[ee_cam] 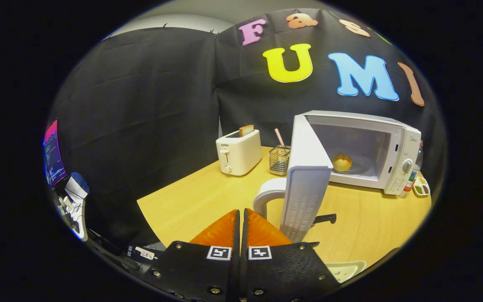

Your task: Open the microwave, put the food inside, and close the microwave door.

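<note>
The white microwave [375, 147] stands on the wooden table [208, 197], beyond and to the right of my fingers. Its door [304, 176] is swung wide open toward me, edge-on, with its curved white handle [266, 195] on the near side. A round yellowish piece of food [342, 162] rests on the glass plate inside the cavity. My gripper [241, 218] sits just short of the door handle, fingers pressed together with nothing between them.
A white toaster [238, 152] with a slice of bread stands at the back left of the table. A wire holder [279, 159] with a straw is beside it. Small containers [419, 186] sit right of the microwave. A monitor [53, 153] glows far left.
</note>
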Demonstrator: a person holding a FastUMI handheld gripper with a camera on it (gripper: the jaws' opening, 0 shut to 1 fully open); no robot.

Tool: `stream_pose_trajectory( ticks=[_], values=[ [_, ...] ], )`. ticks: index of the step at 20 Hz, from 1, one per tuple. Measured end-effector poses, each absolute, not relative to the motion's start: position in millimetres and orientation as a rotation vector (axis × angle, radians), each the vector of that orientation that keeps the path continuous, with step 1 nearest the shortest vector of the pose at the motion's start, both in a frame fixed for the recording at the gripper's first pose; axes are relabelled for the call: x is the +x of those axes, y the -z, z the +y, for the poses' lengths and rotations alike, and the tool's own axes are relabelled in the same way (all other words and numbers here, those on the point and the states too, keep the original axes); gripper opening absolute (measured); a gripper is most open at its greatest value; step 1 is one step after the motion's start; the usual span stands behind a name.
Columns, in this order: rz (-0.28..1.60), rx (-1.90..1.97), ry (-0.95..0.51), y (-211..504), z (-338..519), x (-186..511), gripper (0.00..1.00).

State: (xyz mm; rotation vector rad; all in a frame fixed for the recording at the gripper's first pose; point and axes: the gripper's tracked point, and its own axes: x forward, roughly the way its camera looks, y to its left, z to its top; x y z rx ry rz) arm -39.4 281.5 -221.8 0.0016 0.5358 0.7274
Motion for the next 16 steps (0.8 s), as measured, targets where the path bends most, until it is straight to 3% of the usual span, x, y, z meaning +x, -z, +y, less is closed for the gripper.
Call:
stream_pose_trajectory(
  ticks=[16],
  values=[
    [0.518,0.044,-0.463,229,164,62,0.01]
  ],
)
